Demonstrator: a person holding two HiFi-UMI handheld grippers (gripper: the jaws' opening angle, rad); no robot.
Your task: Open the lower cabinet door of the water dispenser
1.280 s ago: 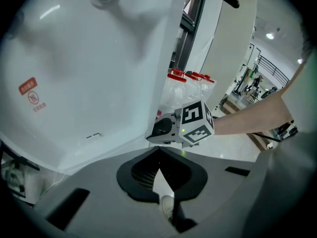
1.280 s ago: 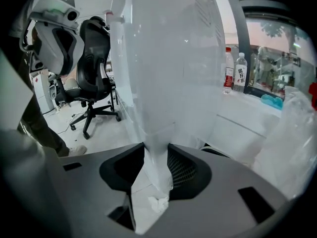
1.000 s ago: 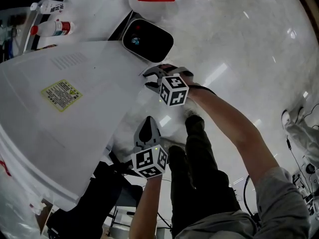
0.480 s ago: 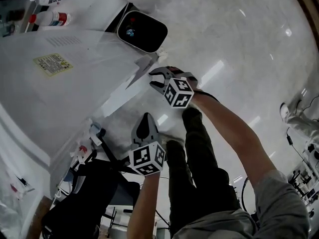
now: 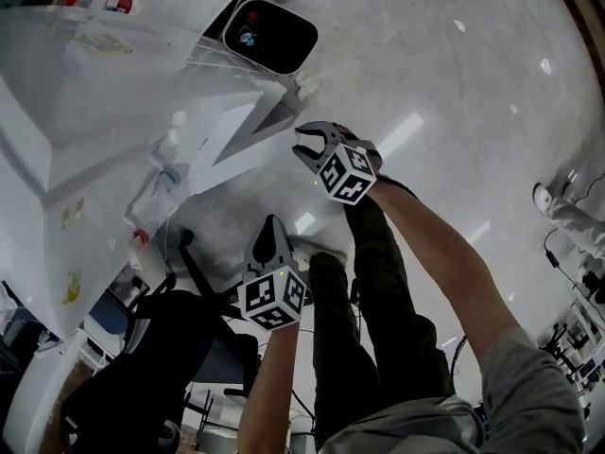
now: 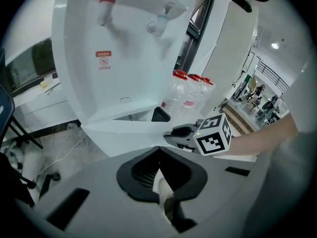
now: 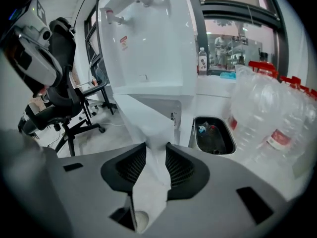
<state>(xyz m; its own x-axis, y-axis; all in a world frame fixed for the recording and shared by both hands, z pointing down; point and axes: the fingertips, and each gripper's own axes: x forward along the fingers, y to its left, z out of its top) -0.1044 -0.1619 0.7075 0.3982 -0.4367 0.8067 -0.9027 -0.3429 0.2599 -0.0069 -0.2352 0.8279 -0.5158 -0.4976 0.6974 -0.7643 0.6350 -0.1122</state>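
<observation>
While the right gripper [image 7: 154,155] clamps the door edge [image 7: 147,125], the left gripper [image 6: 159,157] hangs closed.

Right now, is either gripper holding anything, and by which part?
The right gripper grips the cabinet door by its edge; the left gripper is shut, empty.

White lower cabinet door [image 7: 148,115], flat panel, stands part-open off front of white water dispenser [image 7: 148,43].
</observation>
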